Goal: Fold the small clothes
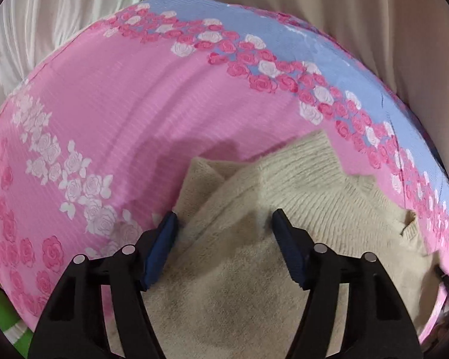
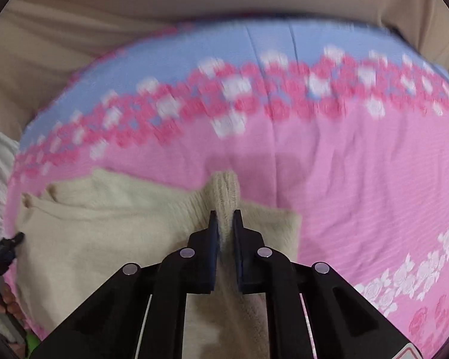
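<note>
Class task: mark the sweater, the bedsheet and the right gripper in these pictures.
sweater (image 1: 239, 284), left wrist view, flat knit body.
bedsheet (image 1: 119, 113), left wrist view, plain pink area.
right gripper (image 2: 225, 214), right wrist view, between fingertips.

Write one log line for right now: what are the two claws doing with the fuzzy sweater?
left claw: open over cream sweater | right claw: shut on sweater fold | surface: pink rose sheet

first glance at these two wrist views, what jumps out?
The loud pink bedsheet with its rose bands and a blue strip along the far edge fills both views. On it lies a cream knit sweater, partly folded, right under the grippers. The right gripper pinches a ribbed bit of the knit, while the left gripper stands open above the fabric.
</note>
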A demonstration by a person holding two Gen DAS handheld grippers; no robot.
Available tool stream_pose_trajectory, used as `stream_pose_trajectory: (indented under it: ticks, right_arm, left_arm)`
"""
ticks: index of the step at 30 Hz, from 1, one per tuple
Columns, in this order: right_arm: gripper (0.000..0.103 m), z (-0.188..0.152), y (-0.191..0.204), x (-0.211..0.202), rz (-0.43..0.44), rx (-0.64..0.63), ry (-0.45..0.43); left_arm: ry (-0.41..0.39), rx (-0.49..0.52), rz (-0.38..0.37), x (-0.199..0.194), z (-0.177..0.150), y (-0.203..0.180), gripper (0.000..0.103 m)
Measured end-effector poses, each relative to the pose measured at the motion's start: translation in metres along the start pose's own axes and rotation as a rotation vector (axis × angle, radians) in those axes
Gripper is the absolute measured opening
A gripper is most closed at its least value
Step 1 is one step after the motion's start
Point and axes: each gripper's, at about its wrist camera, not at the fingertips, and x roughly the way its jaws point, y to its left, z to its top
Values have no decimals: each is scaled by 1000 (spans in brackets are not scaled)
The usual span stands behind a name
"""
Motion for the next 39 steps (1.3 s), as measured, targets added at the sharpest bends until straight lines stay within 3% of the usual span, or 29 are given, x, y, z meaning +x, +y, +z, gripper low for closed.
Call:
stream_pose_trajectory:
  ticks: [2,4,7,9,11,13,19,20,22,23,25,29,33,36,39]
  right_arm:
    - [8,10,-1,-8,12,19,-41]
    - [9,18,-5,10,1,19,-12]
    - [11,6,-15,72,-77,-19,173]
    - [18,8,-17,48,-65,41,100]
    - [19,1,-13,6,4,82,-4]
    - [32,-14,-9,-18,31,67,-47]
    - [42,-64,-20,-10,26,73,60]
    - [42,-66,-20,-1,35,73,77]
    - [5,-64,-16,10,15,43,99]
    - [5,-59,-14,5,17,50,74]
    - [4,-50,-12,-5,31,59,9]
    - [10,-47,-18,0,-38,57,57]
    - [12,-71,-4,-55,52,10,-15]
    - [12,-98,7,-56,35,-49,35]
    - [8,-128,5,-18,-99,-135,148]
  left_arm:
    - [-2,15,7,2,-1,1,64]
    - [6,10,14,7,-2,3,67]
    - [7,-4,16,10,-4,4,70]
    - [9,-5,19,9,-4,4,71]
    - [-7,-24,-3,-2,-3,7,69]
    - [-42,-29,-16,-12,-1,8,69]
    - [14,-17,-17,10,7,3,71]
    - [17,-4,-3,16,8,0,69]
    - [3,26,-9,20,9,-6,51]
    - [-7,32,-13,16,11,-10,40]
    - [-32,35,-4,9,15,-15,34]
    - [-13,42,32,17,22,-12,42]
    - [-51,42,-22,-22,8,-6,42]
    - [-63,112,-21,-46,-17,-16,46]
    - [-47,191,-2,-52,-52,-33,49]
